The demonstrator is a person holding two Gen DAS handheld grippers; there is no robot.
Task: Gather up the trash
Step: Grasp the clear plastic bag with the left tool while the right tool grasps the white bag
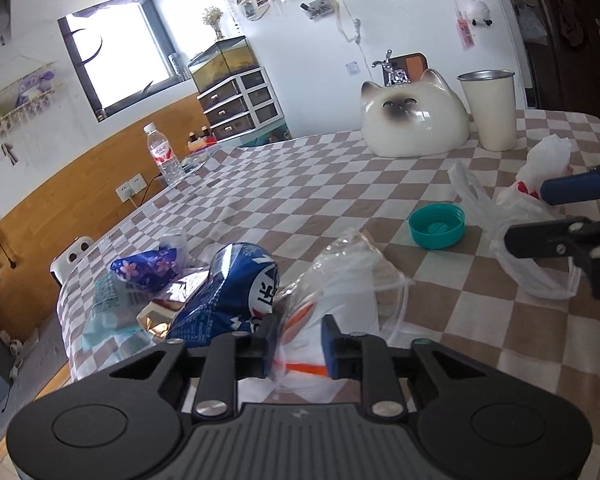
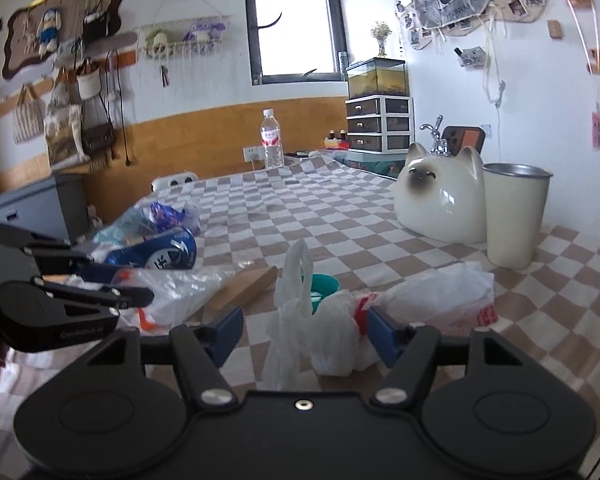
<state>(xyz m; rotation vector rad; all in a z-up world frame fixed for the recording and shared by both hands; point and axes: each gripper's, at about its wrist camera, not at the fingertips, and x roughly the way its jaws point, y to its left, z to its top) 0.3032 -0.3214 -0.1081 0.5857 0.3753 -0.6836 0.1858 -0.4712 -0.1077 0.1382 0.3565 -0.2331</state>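
Trash lies on a checkered tablecloth (image 1: 300, 200). My left gripper (image 1: 298, 344) is closed around a clear plastic bag with orange print (image 1: 340, 292); this bag also shows in the right wrist view (image 2: 180, 292). Beside it lie a blue snack bag (image 1: 228, 296), a blue flowered wrapper (image 1: 148, 270) and a pale green wrapper (image 1: 108, 308). My right gripper (image 2: 306, 336) is open, its fingers on both sides of a crumpled white plastic bag (image 2: 332, 340). The white bag also shows in the left wrist view (image 1: 540, 216). A teal bottle cap (image 1: 436, 226) lies between the two bags.
A white ceramic cat (image 1: 416, 120) and a cream metal cup (image 1: 490, 110) stand at the table's far side. A water bottle (image 1: 162, 152) stands at the far left edge. A flat brown cardboard piece (image 2: 244, 288) lies under the clear bag.
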